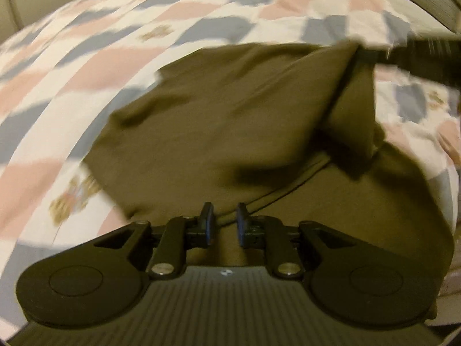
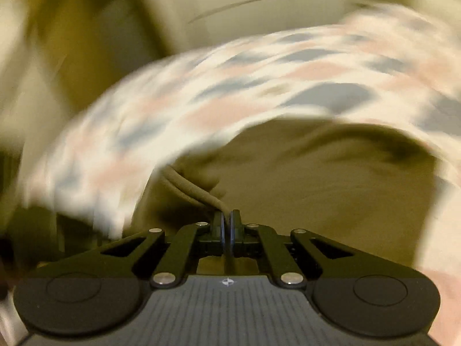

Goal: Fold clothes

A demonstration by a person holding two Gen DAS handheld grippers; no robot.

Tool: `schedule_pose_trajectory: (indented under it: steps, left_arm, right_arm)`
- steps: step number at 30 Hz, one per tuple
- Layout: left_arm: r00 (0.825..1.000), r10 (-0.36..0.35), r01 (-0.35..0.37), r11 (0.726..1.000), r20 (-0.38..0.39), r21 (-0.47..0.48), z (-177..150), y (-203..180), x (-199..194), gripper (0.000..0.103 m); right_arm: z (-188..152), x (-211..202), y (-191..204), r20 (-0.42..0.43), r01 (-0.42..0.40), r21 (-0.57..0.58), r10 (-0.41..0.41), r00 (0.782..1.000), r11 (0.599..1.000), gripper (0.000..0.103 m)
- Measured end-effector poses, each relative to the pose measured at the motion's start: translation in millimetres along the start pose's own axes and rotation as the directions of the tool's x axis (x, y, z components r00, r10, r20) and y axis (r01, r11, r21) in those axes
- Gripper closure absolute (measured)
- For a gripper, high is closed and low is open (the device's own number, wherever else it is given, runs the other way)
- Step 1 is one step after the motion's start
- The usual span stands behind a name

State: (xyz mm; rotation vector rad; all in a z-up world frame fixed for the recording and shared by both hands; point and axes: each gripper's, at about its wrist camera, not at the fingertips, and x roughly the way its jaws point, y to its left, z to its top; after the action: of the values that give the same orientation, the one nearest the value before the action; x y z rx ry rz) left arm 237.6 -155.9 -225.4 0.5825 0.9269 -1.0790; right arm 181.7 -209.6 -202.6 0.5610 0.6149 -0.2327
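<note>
The olive garment (image 1: 230,121) lies on the patterned bedspread (image 1: 86,57), one corner lifted for folding. The right gripper (image 2: 227,219) pinches its hem to carry the fold. The left gripper (image 1: 224,216) hovers over the garment, slightly spread, holding nothing.

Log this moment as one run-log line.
right gripper: shut on olive garment | left gripper: open over garment | surface: checked bedspread
</note>
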Motion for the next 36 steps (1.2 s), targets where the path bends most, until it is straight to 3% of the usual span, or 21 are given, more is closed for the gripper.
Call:
schedule_pose_trajectory:
  steps: [3, 5, 9, 10, 12, 14, 15, 16, 18, 20, 21, 22, 23, 24, 26, 28, 30, 32, 34, 35, 36]
  left_arm:
    - [1.000, -0.002, 0.000, 0.993, 0.018, 0.115, 14, -36, 11, 0.078]
    - [1.000, 0.002, -0.006, 0.981, 0.019, 0.194, 19, -59, 22, 0.075]
    - [0.999, 0.029, -0.034, 0.938, 0.019, 0.345, 23, -97, 45, 0.061]
    - [0.999, 0.043, -0.048, 0.922, 0.021, 0.384, 22, -104, 52, 0.059]
    - [0.996, 0.088, -0.090, 0.882, 0.026, 0.462, 18, -115, 67, 0.058]
    - [0.991, 0.119, -0.130, 0.846, 0.055, 0.518, 16, -124, 76, 0.060]
    - [0.989, 0.131, -0.150, 0.827, 0.074, 0.541, 15, -128, 80, 0.077]
    - [0.985, 0.145, -0.170, 0.823, 0.089, 0.543, 17, -130, 82, 0.095]
    - [0.984, 0.140, -0.173, 0.874, 0.107, 0.455, 28, -120, 74, 0.095]
    - [0.970, 0.185, -0.225, 0.930, 0.159, 0.290, 41, -88, 49, 0.098]
    - [0.958, 0.221, -0.256, 0.946, 0.184, 0.199, 47, -70, 35, 0.098]
    - [0.942, 0.268, -0.292, 0.952, 0.200, 0.098, 51, -49, 21, 0.098]
    - [0.923, 0.325, -0.329, 0.944, 0.207, -0.013, 53, -23, 4, 0.098]
    - [0.895, 0.396, -0.377, 0.918, 0.205, -0.127, 52, 6, -14, 0.098]
    - [0.818, 0.549, -0.476, 0.813, 0.171, -0.335, 42, 65, -51, 0.099]
    - [0.742, 0.667, -0.555, 0.670, 0.071, -0.493, 18, 117, -84, 0.100]
    - [0.706, 0.706, -0.584, 0.532, -0.060, -0.613, -13, 163, -105, 0.099]
    - [0.716, 0.676, -0.584, 0.444, -0.174, -0.679, -48, 194, -110, 0.092]
    - [0.700, 0.658, -0.620, 0.366, -0.278, -0.694, -79, 205, -102, 0.088]
    - [0.694, 0.644, -0.635, 0.336, -0.323, -0.695, -91, 207, -97, 0.087]
    - [0.695, 0.622, -0.645, 0.316, -0.362, -0.696, -102, 208, -92, 0.087]
  right_arm:
    - [20, -45, -57, 0.135, 0.110, 0.209, -0.141, 0.981, 0.972, 0.101]
    - [26, -77, -96, 0.184, 0.199, 0.332, -0.270, 0.945, 0.922, 0.100]
    - [15, -107, -166, 0.085, 0.353, 0.482, -0.444, 0.892, 0.802, 0.098]
    - [10, -111, -181, 0.045, 0.381, 0.511, -0.466, 0.883, 0.770, 0.088]
    - [-6, -110, -203, -0.060, 0.415, 0.589, -0.474, 0.878, 0.694, 0.078]
    - [-26, -112, -216, -0.054, 0.330, 0.677, -0.402, 0.914, 0.658, 0.067]
    - [-33, -110, -219, -0.052, 0.300, 0.704, -0.375, 0.926, 0.643, 0.055]
    - [-40, -107, -222, -0.050, 0.273, 0.728, -0.349, 0.936, 0.628, 0.039]
    - [-49, -99, -227, -0.051, 0.244, 0.754, -0.317, 0.947, 0.610, 0.031]
    - [-55, -86, -232, -0.062, 0.248, 0.754, -0.310, 0.949, 0.609, 0.033]
    - [-55, -81, -236, -0.056, 0.235, 0.755, -0.298, 0.953, 0.612, 0.056]
    - [-52, -77, -238, -0.044, 0.211, 0.757, -0.273, 0.961, 0.618, 0.092]
    - [-47, -77, -238, -0.038, 0.200, 0.751, -0.262, 0.964, 0.629, 0.094]
    - [-39, -80, -236, -0.009, 0.189, 0.731, -0.267, 0.964, 0.655, 0.095]
    - [-13, -94, -223, 0.083, 0.172, 0.635, -0.288, 0.954, 0.753, 0.096]
    - [14, -113, -210, 0.177, 0.169, 0.537, -0.306, 0.935, 0.827, 0.097]
    - [37, -134, -202, 0.273, 0.161, 0.464, -0.313, 0.910, 0.871, 0.097]
    - [48, -147, -202, 0.308, 0.182, 0.437, -0.337, 0.890, 0.881, 0.097]
    - [53, -154, -205, 0.310, 0.226, 0.424, -0.375, 0.874, 0.877, 0.097]
    - [47, -147, -214, 0.225, 0.288, 0.459, -0.423, 0.878, 0.841, 0.096]
    - [40, -139, -224, 0.129, 0.354, 0.490, -0.468, 0.874, 0.796, 0.084]
